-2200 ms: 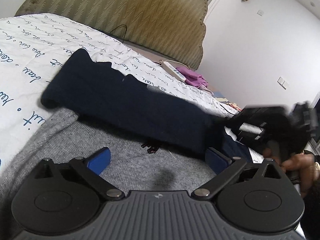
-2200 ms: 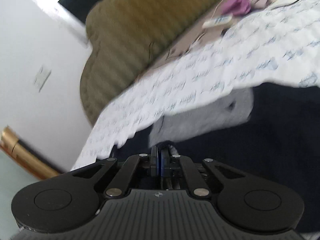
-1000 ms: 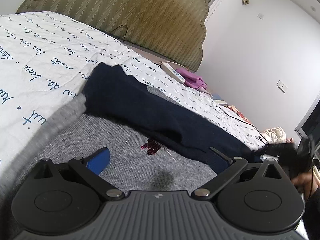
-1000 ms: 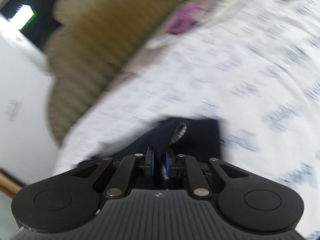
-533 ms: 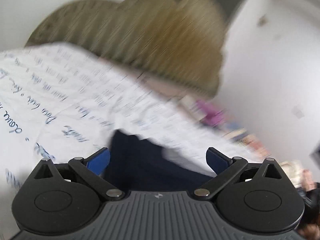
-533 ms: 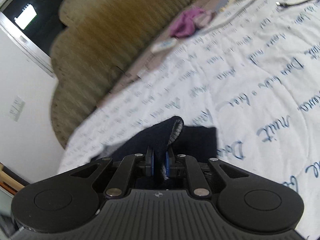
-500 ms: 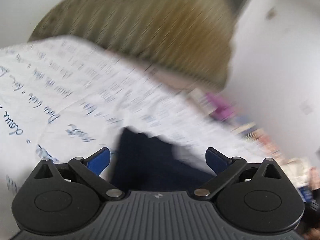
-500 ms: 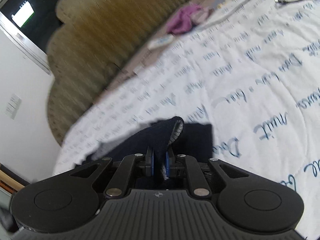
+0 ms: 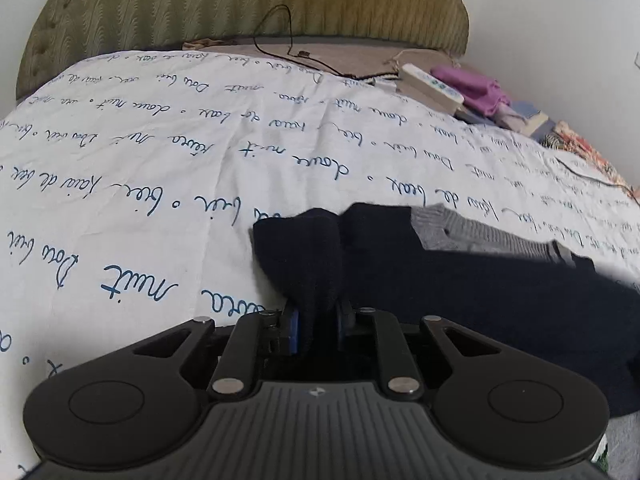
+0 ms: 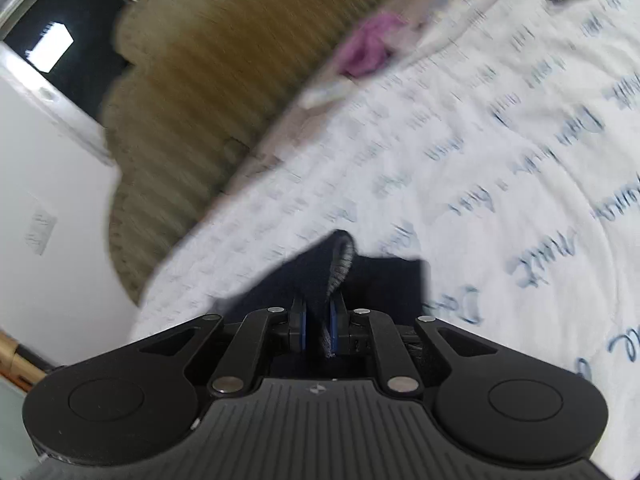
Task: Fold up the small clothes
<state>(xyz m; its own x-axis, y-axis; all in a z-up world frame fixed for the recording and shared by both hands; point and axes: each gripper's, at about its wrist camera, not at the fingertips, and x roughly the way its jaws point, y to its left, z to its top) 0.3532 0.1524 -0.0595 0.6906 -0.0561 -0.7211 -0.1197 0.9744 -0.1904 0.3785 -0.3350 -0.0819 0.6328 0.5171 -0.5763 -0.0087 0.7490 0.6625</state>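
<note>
One garment is in play: a navy and grey sweater (image 9: 500,280) lying on the bed's white quilt (image 9: 140,168), which is printed with blue handwriting. Two tongs hold it. The left tongs (image 9: 318,330) are closed on a bunched navy fold at the sweater's left end, the cloth bulging up between the two blue pads. From there the navy body spreads right across the near quilt, with one strip of grey knit showing along its far edge. The right tongs (image 10: 318,330) are likewise clamped on the sweater (image 10: 340,276), pinching a navy flap whose grey inner face shows along the fold; this view is motion-blurred.

At the far end of the bed stands one olive padded headboard (image 9: 240,4). Near it lie one white remote (image 9: 432,86), one purple cloth (image 9: 476,90) just right of the remote, and one black cable (image 9: 288,40) trailing down from the headboard onto the bed.
</note>
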